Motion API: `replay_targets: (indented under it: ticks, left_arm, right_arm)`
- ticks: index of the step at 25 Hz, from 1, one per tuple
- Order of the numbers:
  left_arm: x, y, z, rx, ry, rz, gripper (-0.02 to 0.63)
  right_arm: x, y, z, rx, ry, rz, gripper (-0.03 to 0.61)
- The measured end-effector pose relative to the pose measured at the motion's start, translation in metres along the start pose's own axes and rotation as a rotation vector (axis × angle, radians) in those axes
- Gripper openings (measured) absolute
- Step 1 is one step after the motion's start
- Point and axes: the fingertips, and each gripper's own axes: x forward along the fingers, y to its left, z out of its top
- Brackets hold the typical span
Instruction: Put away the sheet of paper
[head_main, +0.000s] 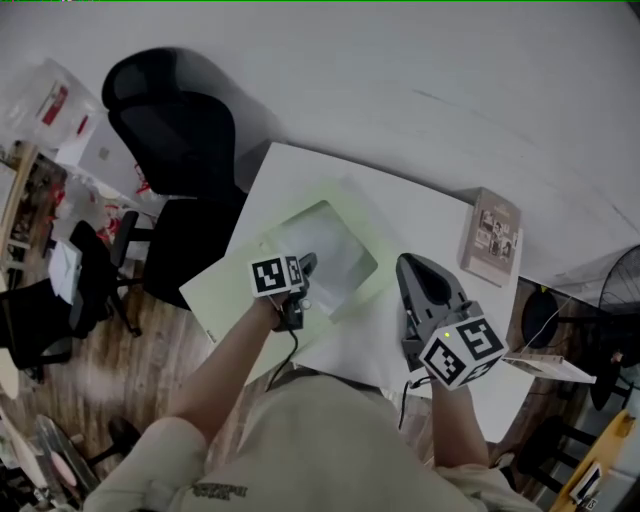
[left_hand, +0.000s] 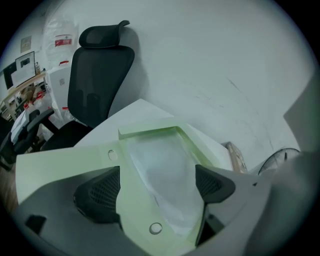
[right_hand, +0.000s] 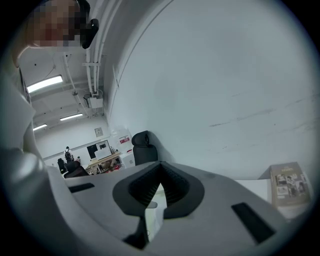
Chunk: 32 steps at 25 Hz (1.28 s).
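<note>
Farthest left of the pale green folder (head_main: 225, 285), a black office chair (head_main: 170, 130) is standing beyond the white table (head_main: 420, 210). The folder itself is lying flat on that table with its flap open, and its left corner is hanging out past the table edge. I am holding my left gripper (head_main: 308, 280) directly above the folder, tilted down at it. Its jaws are spread wide with nothing gripped between them, and only the folder's open mouth is showing in the gap. The sheet of paper (head_main: 335, 250) is sitting inside the folder as a whitish, slightly cloudy shape framed by the green border, so I judge it is in but not yet sealed. To the right of the folder I am carrying my right gripper (head_main: 420, 280) raised clear of the table, pointing nearly level. Its jaws are closed together on nothing that I can see. Farther right of the folder, a small book (head_main: 492, 235) is lying near the table's far edge. The risks, as I judge them, are these. Nothing is pinning the folder down, so a press from my left gripper could be skidding it toward the overhanging corner and tipping it off. A jaw tip coming down carelessly could be catching the mouth's rim and creasing the sheet. With the flap open, any lift could be letting the paper slide back out.
</note>
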Motion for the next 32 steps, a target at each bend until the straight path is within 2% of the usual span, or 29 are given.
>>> replay_targets:
  ticks: [4,7,12,17,20,23,25,27,30,32]
  left_arm:
    - [-0.028,-0.003,0.003,0.126,-0.034,-0.017,0.454]
    - [-0.055,-0.003,0.013,0.238,-0.095,-0.008,0.453]
    - [-0.109,-0.021,0.037,0.455,-0.246,-0.028,0.451]
    - [-0.172,-0.046,0.067,0.596,-0.440,-0.013,0.433]
    - [-0.211,-0.060,0.085,0.618,-0.576,-0.021,0.309]
    - [-0.246,-0.071,0.098,0.595,-0.680,-0.046,0.276]
    - [-0.267,-0.074,0.106,0.586,-0.739,-0.048,0.229]
    - [-0.284,-0.078,0.112,0.599,-0.776,-0.052,0.193]
    - [-0.299,-0.083,0.116,0.626,-0.785,-0.083,0.190]
    - [-0.311,-0.085,0.118,0.626,-0.805,-0.102,0.155]
  right_arm:
    - [-0.002,0.009,0.009,-0.020,-0.015,0.014,0.023]
    - [-0.003,0.017,0.017,-0.054,-0.029,0.015,0.023]
    - [-0.017,0.028,0.044,-0.239,-0.098,-0.060,0.023]
    - [-0.027,0.039,0.064,-0.269,-0.143,-0.052,0.023]
    - [-0.033,0.047,0.075,-0.274,-0.181,-0.050,0.023]
    - [-0.041,0.056,0.089,-0.250,-0.240,-0.037,0.023]
    - [-0.045,0.064,0.100,-0.254,-0.268,-0.023,0.023]
    - [-0.049,0.072,0.111,-0.272,-0.292,-0.012,0.023]
    - [-0.055,0.080,0.123,-0.286,-0.322,0.002,0.023]
    - [-0.058,0.086,0.129,-0.294,-0.335,0.008,0.023]
